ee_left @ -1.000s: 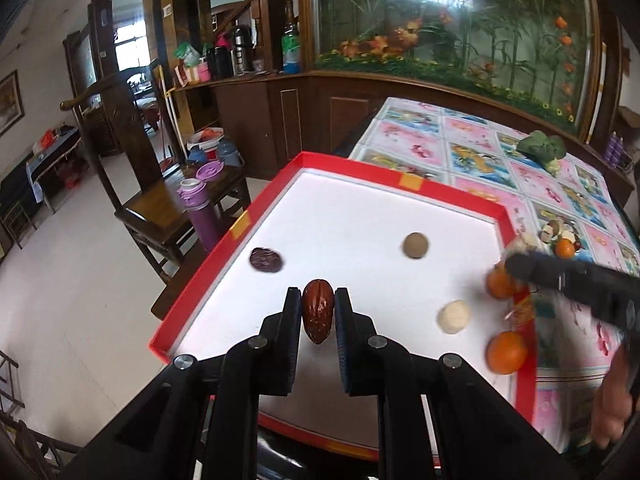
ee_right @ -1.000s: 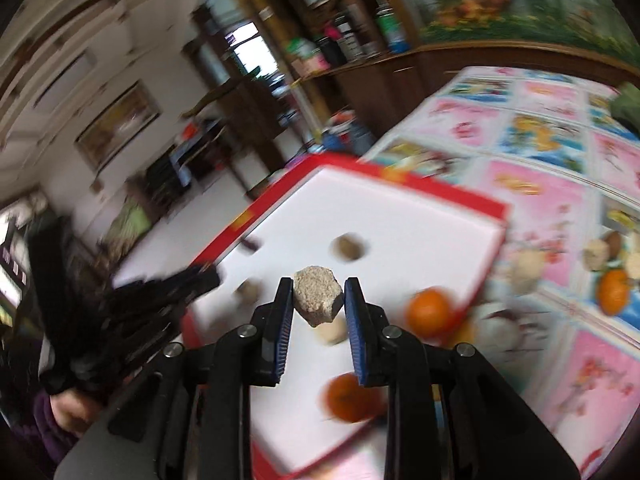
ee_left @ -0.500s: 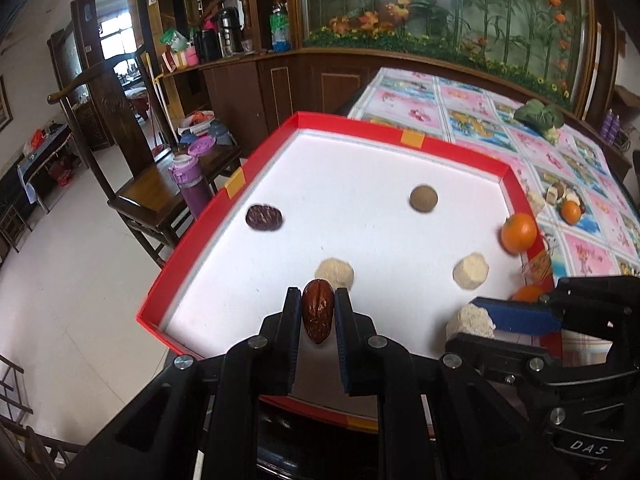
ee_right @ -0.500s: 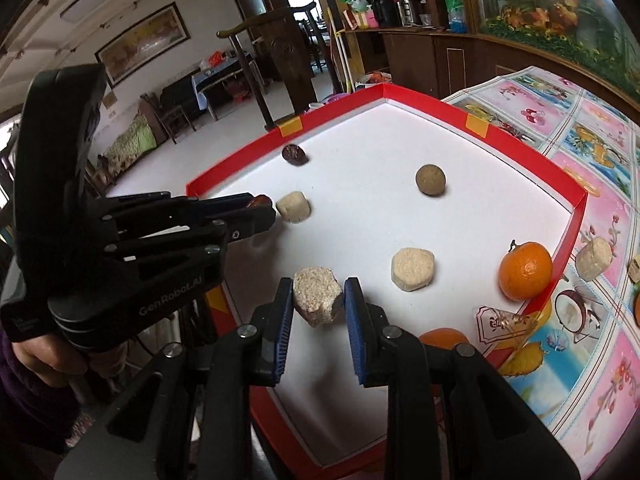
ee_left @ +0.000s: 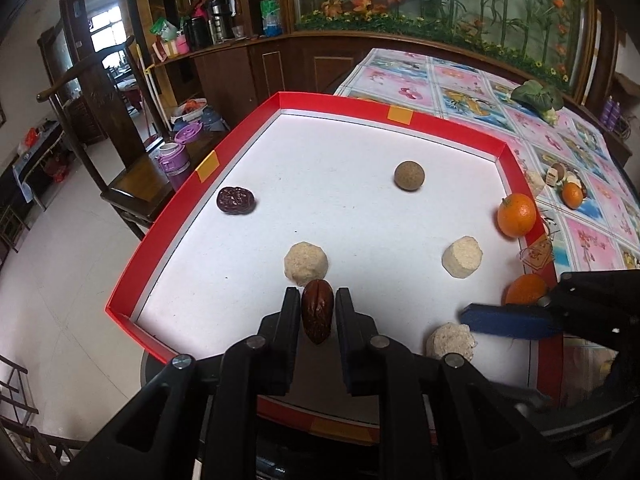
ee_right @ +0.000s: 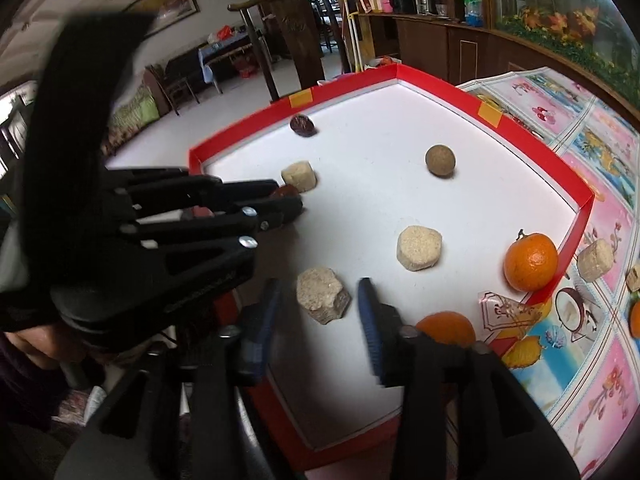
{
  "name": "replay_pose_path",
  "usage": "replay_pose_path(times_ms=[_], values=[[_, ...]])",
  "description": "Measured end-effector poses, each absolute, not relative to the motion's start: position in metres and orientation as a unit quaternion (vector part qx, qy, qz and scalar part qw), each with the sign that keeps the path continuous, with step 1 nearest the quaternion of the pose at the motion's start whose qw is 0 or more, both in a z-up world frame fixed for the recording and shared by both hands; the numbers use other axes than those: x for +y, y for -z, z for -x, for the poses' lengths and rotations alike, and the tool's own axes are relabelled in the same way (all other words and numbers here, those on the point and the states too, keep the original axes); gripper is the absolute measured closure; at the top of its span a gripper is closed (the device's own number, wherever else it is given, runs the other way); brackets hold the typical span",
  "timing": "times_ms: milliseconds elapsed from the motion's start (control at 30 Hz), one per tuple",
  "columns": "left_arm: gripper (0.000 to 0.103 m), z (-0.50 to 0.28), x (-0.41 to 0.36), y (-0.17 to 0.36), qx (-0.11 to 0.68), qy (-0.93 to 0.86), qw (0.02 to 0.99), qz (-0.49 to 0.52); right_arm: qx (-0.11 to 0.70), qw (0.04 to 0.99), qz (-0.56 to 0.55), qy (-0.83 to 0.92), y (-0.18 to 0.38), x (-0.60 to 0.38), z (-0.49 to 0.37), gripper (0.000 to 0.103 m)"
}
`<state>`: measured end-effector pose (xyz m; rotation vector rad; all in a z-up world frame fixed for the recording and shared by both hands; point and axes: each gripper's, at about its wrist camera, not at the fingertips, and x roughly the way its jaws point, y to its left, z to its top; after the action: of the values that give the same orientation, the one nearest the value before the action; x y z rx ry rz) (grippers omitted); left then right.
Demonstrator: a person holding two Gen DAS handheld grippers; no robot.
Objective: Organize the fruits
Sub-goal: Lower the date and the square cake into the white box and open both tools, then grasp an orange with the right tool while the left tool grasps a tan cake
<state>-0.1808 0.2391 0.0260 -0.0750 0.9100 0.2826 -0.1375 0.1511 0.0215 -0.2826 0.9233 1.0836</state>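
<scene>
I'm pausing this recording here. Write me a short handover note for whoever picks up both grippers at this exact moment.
Left gripper: shut on the red date, held low over the near part of the red tray.
Right gripper: open, its jaws either side of the pale block, which rests on the tray floor.
In the tray: two more pale blocks, a brown ball, a dark purple piece, one orange. A second orange sits at the near right rim.
Outside on the tablecloth: another pale block and an orange.
Left: set the date down, draw the right gripper clear, fetch the outside pieces.
</scene>
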Motion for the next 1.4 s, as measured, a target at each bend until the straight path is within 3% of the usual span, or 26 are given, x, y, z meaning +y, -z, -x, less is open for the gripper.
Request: replay_pose_path(times_ms=[100, 233, 367, 700, 1133, 1267, 1333, 1400], values=[[0.047, 0.181, 0.243, -0.032, 0.434, -0.144, 0.888, 0.054, 0.402, 0.765, 0.1, -0.493, -0.036, 0.133, 0.127, 0.054], [0.044, 0.179, 0.234, -0.045, 0.42, -0.143, 0.895, 0.043, 0.382, 0.794, 0.05, -0.47, -0.052, 0.097, 0.105, 0.043], [0.037, 0.173, 0.221, -0.055, 0.409, -0.131, 0.902, 0.036, 0.378, 0.824, 0.018, -0.422, -0.059, 0.057, 0.079, 0.041], [0.034, 0.152, 0.169, -0.065, 0.401, -0.075, 0.913, 0.008, 0.397, 0.867, -0.007, -0.3, -0.053, -0.036, 0.034, 0.041], [0.034, 0.11, 0.117, -0.07, 0.39, -0.025, 0.92, -0.037, 0.45, 0.855, -0.009, -0.257, -0.02, -0.044, 0.002, 0.042], [0.034, 0.101, 0.103, -0.074, 0.384, -0.006, 0.921, -0.064, 0.454, 0.854, 0.004, -0.256, -0.013, -0.033, -0.003, 0.055], [0.034, 0.094, 0.095, -0.074, 0.38, 0.006, 0.921, -0.091, 0.449, 0.858, 0.01, -0.249, -0.013, -0.029, -0.006, 0.055], [0.034, 0.087, 0.089, -0.074, 0.381, 0.023, 0.918, -0.11, 0.443, 0.863, 0.022, -0.242, -0.012, -0.026, -0.007, 0.062]])
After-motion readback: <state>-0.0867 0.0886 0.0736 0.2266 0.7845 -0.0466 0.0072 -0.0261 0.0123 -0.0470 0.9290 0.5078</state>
